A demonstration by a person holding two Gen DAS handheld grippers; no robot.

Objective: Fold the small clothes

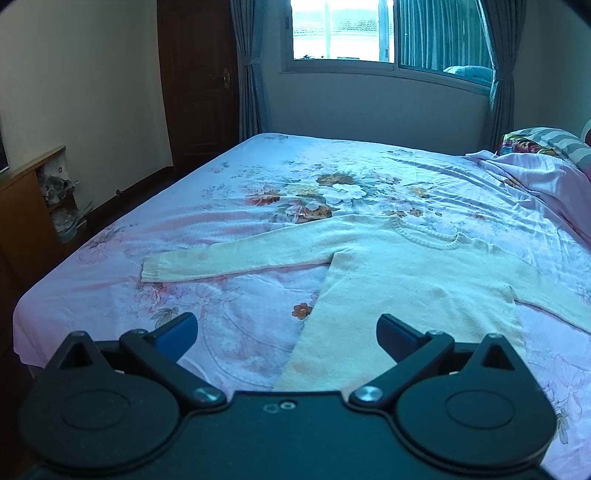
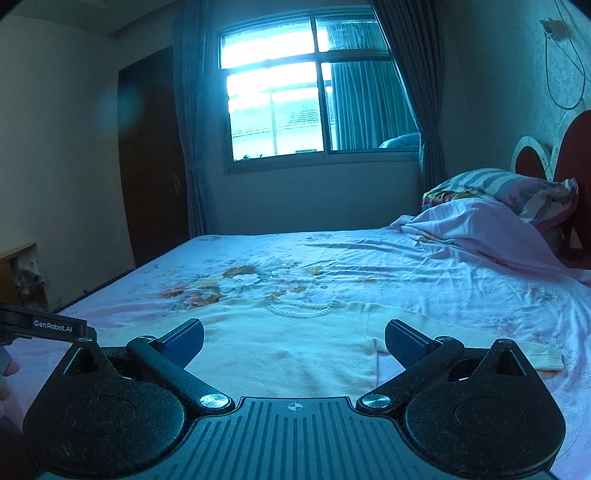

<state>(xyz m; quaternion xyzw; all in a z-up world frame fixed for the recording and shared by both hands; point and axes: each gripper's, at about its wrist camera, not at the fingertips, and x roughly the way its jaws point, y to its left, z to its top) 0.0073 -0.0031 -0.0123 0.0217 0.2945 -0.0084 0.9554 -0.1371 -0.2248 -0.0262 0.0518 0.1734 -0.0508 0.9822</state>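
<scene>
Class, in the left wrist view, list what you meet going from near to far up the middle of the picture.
Left gripper, open → cream sweater lying flat → flower print on the bedsheet → wall below the window → window.

"GenRobot.AI" on the left gripper

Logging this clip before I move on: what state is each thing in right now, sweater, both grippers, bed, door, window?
Sweater: laid flat on the bed, unfolded, sleeves spread out.
Left gripper: open, empty, above the sweater's hem.
Right gripper: open, empty, over the sweater body.
Bedsheet: spread, lightly wrinkled.
Pillow: at the headboard end, partly under a bunched cover.
Door: closed.
Window: curtains drawn aside.
</scene>
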